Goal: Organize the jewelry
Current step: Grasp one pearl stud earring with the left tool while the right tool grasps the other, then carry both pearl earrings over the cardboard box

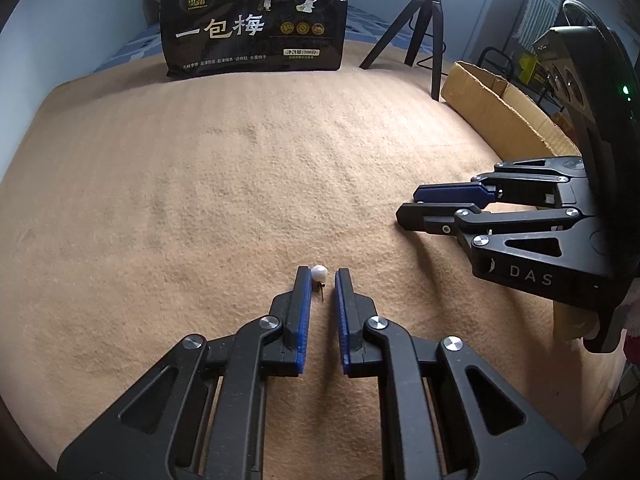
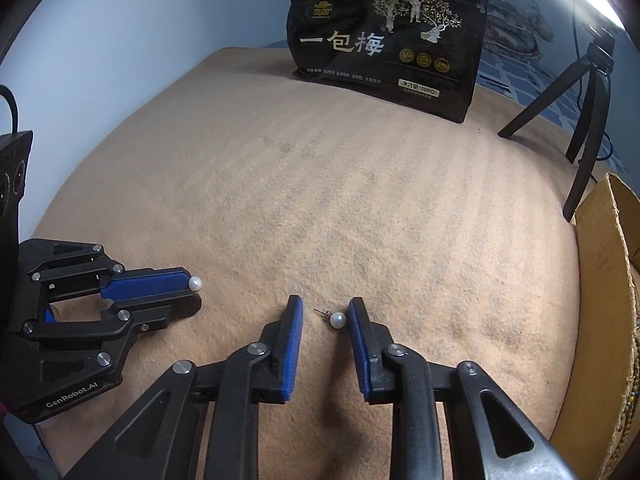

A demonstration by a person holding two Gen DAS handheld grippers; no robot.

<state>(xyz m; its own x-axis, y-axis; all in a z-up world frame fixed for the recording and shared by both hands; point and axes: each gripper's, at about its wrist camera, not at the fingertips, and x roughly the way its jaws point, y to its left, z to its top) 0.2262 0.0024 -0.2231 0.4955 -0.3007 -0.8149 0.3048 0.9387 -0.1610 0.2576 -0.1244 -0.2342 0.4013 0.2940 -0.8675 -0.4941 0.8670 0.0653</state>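
Pearl stud earrings: left gripper (image 1: 323,276) nearly together around one (image 1: 319,272), right gripper (image 2: 325,305) apart around another (image 2: 337,320); next, I pinch and lift.

Your left wrist camera sits just behind left gripper (image 1: 323,276), looking steeply down and forward along its fingers, close over tan blanket (image 1: 200,184); right gripper (image 1: 408,206) enters from its right edge; your right wrist camera does same behind right gripper (image 2: 326,306), left gripper (image 2: 194,292) at its left edge; both views share blanket, black snack bag (image 1: 256,20), tripod (image 1: 424,28), cardboard box (image 1: 500,108).
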